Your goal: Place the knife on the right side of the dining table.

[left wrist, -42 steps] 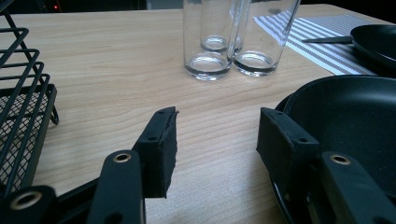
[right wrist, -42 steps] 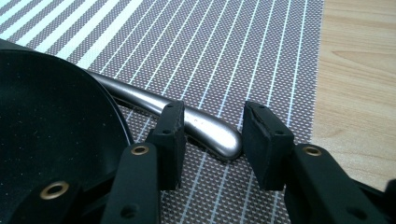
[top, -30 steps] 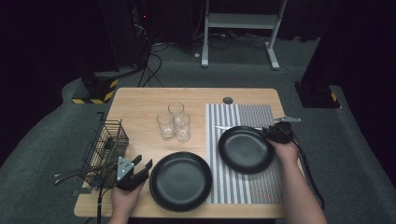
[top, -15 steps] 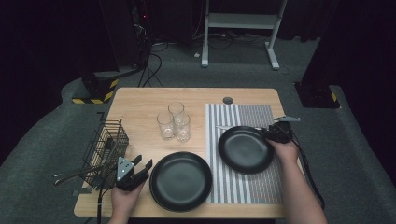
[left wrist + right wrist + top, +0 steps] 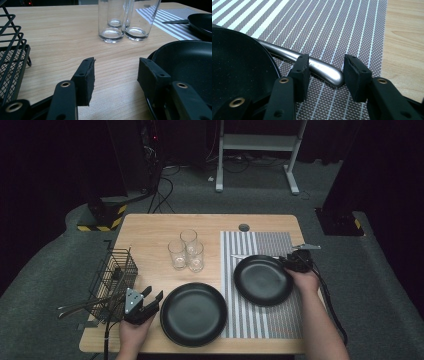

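Jaws of our right gripper (image 5: 325,75) stand apart, straddling the rounded end of the metal utensil handle (image 5: 322,68) without pressing it; they have just been closing. It lies on the striped mat (image 5: 332,27) beside the black plate (image 5: 237,72). Our left gripper (image 5: 116,77) gapes empty, unmoved since earlier.

Bright, even light on the table (image 5: 150,230); dark surroundings, soft high view.
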A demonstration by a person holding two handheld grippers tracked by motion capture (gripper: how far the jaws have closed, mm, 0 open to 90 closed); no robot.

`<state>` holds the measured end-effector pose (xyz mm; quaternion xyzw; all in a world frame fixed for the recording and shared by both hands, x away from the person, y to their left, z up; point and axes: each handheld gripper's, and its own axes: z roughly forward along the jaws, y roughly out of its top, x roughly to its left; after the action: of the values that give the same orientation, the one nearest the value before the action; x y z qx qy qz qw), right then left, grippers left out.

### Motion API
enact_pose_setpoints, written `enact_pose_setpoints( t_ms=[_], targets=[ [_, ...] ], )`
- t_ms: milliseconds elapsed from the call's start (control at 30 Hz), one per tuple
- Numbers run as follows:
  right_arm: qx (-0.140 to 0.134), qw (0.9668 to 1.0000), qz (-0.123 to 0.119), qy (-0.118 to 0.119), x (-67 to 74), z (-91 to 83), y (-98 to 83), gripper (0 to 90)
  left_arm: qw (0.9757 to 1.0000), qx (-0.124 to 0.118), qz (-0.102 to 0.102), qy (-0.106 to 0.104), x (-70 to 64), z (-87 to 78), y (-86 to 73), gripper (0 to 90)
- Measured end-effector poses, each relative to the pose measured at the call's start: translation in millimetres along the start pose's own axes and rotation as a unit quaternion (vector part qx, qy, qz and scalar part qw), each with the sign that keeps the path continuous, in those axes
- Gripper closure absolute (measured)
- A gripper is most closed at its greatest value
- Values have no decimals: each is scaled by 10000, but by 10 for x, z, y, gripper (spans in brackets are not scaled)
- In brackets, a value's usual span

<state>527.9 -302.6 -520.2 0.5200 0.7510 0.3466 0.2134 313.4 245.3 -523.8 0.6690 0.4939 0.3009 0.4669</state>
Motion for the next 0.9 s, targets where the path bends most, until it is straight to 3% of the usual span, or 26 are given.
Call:
enact_pose_setpoints(
  t_ms=[667,900],
  targets=[
    [-8,9999,137,-25,-3,-12,-10,592,10000,2,-21,-8,5,-2,0,479],
    [111,9996,134,-216,-31,-75,-23,618,10000,-2,-29,-11,7,-3,-1,479]
  ],
)
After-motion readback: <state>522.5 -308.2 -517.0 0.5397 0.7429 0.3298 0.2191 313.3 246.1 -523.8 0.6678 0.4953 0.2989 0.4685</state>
